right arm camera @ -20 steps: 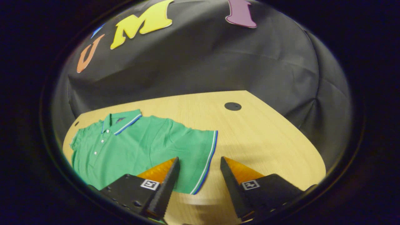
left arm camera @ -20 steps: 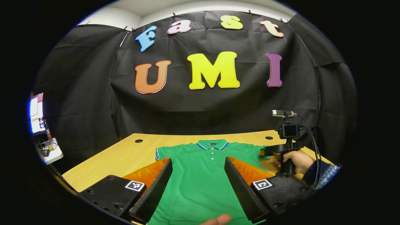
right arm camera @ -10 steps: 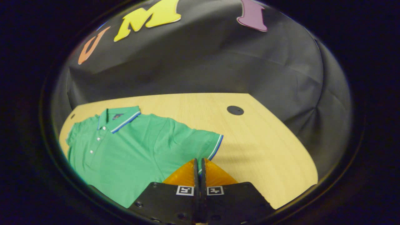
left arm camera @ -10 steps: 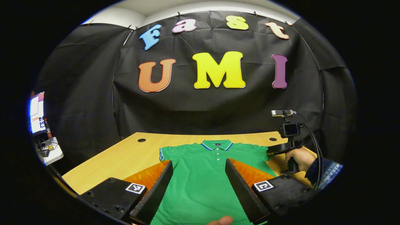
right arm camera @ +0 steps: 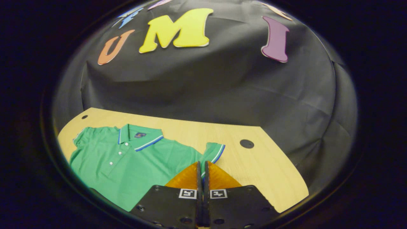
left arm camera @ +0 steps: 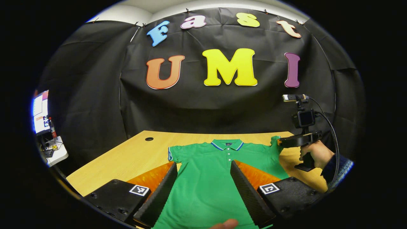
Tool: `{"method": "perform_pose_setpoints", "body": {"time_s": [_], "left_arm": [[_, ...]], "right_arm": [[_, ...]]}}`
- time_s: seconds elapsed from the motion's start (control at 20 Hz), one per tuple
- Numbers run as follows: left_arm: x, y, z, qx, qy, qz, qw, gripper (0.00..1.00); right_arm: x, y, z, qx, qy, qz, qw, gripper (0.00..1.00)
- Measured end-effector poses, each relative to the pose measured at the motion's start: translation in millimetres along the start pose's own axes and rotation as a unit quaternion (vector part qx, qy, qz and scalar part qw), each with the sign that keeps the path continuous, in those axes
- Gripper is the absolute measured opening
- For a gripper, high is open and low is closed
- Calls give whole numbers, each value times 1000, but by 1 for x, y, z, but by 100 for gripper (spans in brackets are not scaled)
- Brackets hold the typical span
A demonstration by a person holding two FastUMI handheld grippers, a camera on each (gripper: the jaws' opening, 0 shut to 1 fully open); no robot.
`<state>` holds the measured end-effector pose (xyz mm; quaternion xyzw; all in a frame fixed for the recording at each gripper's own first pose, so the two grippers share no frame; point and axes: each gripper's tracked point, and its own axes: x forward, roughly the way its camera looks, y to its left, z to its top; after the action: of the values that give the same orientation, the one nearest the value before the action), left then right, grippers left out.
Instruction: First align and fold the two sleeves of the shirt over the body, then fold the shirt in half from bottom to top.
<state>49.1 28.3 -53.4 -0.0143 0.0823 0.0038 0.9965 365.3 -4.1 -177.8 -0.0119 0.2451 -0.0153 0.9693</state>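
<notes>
Shirt [left arm camera: 210, 171] flat on desk [left arm camera: 127, 156], collar away from the person. Right claw [right arm camera: 201, 165] pinched on the sleeve [right arm camera: 212, 152], cuff raised; body lies to its left, so the fold goes that way. Left claw [left arm camera: 203, 190] wide open, empty, above the body. Left gripper view shows the other sleeve [left arm camera: 174, 154] flat; in the right gripper view, the cuff's stripe.

The shirt [left arm camera: 219, 171] lies flat on the table [left arm camera: 127, 159], collar toward the booth wall, left gripper [left arm camera: 203, 190] over its body, right gripper [right arm camera: 202, 171] at its right sleeve [right arm camera: 213, 152], lifted off the table.
</notes>
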Motion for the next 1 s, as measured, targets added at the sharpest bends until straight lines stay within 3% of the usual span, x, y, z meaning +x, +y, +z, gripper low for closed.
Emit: {"method": "perform_pose_setpoints", "body": {"time_s": [0.3, 0.35, 0.4, 0.6, 0.75, 1.0], "left_arm": [[2, 9, 2, 8, -6, 4, 1000, 100], [2, 9, 3, 10, -7, 4, 1000, 100], [2, 9, 4, 10, -8, 3, 1000, 100], [6, 13, 1, 13, -7, 6, 1000, 100], [11, 18, -3, 12, -4, 12, 1000, 100], [18, 29, 1, 16, -12, 32, 999, 100]], "right_arm": [[-3, 53, -8, -62, 1, 49, 997, 0], [-6, 63, -12, -77, 1, 67, 995, 6], [-7, 76, -19, -83, 3, 88, 993, 20], [-27, 85, -14, -31, 0, 108, 994, 34], [-49, 72, -3, -2, -22, 97, 995, 98], [-112, 52, 4, 6, -71, 93, 993, 95]]}}
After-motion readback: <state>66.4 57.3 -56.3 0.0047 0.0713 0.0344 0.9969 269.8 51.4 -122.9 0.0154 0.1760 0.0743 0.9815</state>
